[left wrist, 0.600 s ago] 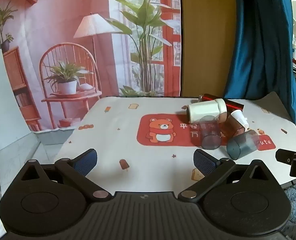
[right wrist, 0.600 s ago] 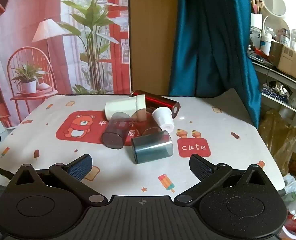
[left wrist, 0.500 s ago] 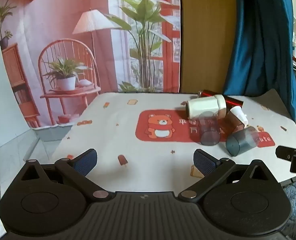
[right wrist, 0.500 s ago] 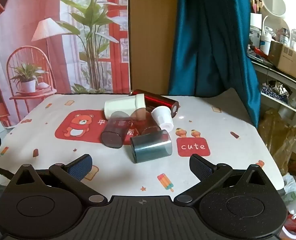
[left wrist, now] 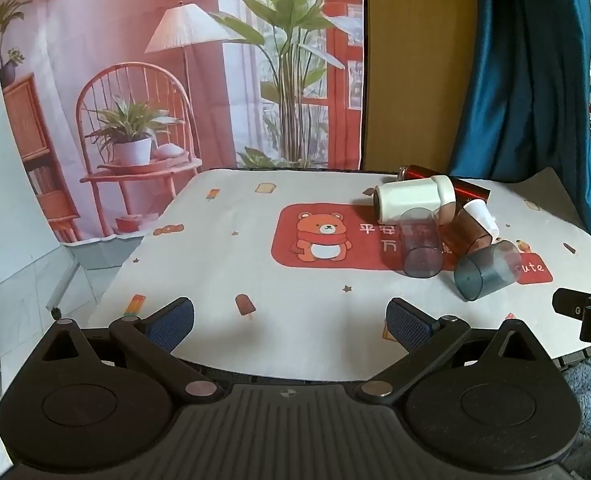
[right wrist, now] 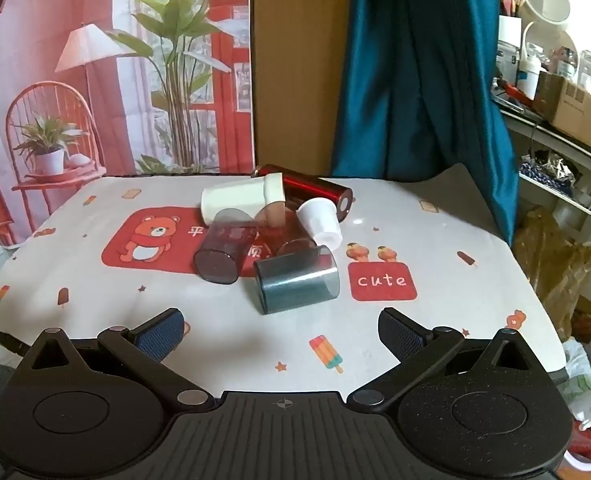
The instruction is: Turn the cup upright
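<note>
Two matching black handheld grippers, blue-padded fingers.
Left gripper (left wrist: 289, 320): matte black plastic body, ribbed centre panel with small crosshair mark, two round disc housings at the sides, triangular cut-outs above them, silver pivot screws on angled link arms, fingertips (left wrist: 171, 320) with dark blue textured pads. Right gripper (right wrist: 281, 328): same build, finely speckled black housings, same silver screws, crosshair mark, blue gridded pads (right wrist: 401, 334); a black cable runs off its left edge.
</note>
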A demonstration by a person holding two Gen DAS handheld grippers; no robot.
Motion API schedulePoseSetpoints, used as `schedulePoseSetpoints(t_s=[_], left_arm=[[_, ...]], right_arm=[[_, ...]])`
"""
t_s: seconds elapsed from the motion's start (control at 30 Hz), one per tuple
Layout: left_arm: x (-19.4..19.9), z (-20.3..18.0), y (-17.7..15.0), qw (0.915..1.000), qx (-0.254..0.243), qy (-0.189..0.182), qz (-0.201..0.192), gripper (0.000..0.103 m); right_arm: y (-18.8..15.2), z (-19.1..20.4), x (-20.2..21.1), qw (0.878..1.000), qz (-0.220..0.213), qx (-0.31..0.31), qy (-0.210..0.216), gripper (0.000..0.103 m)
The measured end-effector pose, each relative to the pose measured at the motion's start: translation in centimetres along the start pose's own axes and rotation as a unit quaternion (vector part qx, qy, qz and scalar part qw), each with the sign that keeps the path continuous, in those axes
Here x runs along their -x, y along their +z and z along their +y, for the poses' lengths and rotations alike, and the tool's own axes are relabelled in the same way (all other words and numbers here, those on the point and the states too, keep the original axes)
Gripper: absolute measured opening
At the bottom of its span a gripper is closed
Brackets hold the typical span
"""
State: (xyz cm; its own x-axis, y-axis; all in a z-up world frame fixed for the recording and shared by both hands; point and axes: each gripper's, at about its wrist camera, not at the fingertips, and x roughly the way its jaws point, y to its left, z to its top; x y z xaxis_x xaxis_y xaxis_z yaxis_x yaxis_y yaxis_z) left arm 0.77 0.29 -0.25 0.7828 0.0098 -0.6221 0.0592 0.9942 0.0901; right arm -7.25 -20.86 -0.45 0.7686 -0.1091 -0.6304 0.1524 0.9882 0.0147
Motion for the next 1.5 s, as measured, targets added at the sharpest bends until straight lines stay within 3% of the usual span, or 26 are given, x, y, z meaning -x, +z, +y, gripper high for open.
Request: schedulePoseSetpoints(t_s=[1.5], left_arm=[[-0.64,0.04,-0.68,1.0,0.002,-0.001,0.008,0.103]], right_arm=[[-0.47,0.41,-0.34,1.0,0.009,0.001,-0.001,0.103]])
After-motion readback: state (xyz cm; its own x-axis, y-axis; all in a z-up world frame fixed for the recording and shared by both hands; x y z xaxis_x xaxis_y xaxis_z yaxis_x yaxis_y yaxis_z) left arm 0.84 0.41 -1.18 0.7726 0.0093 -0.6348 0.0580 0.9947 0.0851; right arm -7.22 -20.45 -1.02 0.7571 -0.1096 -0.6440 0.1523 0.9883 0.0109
